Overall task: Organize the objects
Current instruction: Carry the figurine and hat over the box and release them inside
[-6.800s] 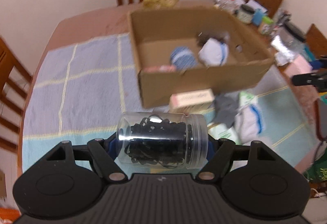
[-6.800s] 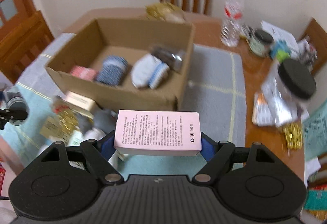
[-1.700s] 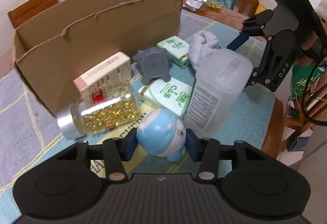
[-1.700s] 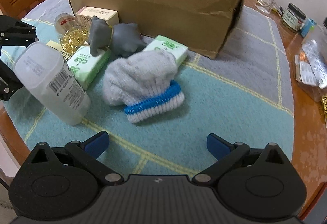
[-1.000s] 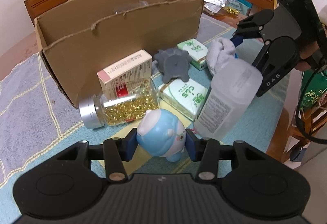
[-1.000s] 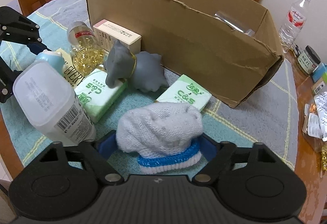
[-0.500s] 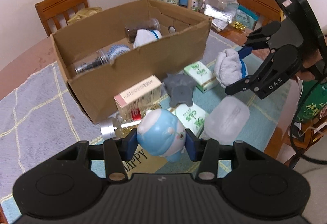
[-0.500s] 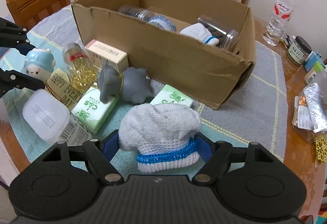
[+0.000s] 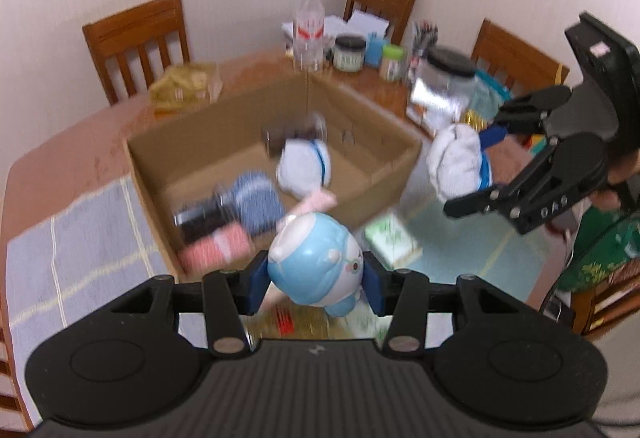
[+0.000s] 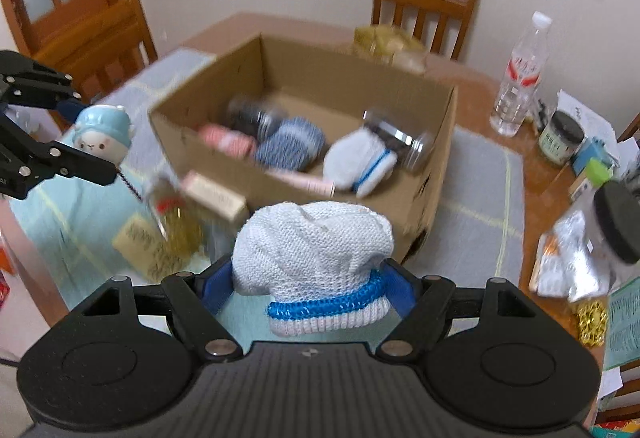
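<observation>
My left gripper [image 9: 315,278] is shut on a light-blue toy figure [image 9: 316,266] and holds it raised over the near wall of the open cardboard box [image 9: 152,174]. My right gripper [image 10: 308,290] is shut on a white knitted hat with a blue band [image 10: 316,258], raised in front of the box [image 10: 440,158]. The box holds a blue knitted item [image 10: 290,144], a white hat [image 10: 360,156], jars and a pink box. Each gripper shows in the other view: the right one [image 9: 472,174] and the left one with the toy [image 10: 102,134].
On the teal cloth in front of the box lie a pill jar [image 10: 172,214], a small carton [image 10: 216,194] and a green tissue pack [image 9: 392,238]. A water bottle [image 10: 520,74], jars and clutter stand at the right. Wooden chairs surround the table.
Both grippers have risen higher above the table with their objects and now look down into the box. The views are motion-blurred.
</observation>
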### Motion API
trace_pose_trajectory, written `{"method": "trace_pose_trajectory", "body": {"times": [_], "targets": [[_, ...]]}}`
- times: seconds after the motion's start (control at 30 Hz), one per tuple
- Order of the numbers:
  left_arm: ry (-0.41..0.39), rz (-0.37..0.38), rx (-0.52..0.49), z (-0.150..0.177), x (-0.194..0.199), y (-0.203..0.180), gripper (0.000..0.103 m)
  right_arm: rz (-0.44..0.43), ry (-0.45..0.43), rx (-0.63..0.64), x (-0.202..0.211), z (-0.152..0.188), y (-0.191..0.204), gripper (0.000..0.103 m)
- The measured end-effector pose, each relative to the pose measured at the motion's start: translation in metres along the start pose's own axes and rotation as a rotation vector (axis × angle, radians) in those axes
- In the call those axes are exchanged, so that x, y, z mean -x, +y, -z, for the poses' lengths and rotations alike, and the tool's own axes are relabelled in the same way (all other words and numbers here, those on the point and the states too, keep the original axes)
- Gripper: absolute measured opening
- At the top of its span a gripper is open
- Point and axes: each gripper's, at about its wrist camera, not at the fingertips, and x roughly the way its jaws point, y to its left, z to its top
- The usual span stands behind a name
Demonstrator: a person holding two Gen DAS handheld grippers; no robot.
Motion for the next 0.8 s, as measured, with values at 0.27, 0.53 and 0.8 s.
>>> {"method": "trace_pose_trajectory", "body": {"times": [0.27,0.53,0.8], "targets": [[-0.045,-0.096,-0.059,-0.062,-0.015,0.016,0.047,0.011,-0.087,-0.005,0.01,-0.04,-0.008,0.081],[-0.027,-0.129,-0.021,-0.104,-0.055,0.048,0.047,0.079,-0.151,-0.006,-0.003,-0.074,-0.02,0.103],[0.015,-0.166,0.019,-0.116,-0.092,0.073,0.05,0.119,-0.127,-0.044,-0.01,-0.071,-0.029,0.103]]}}
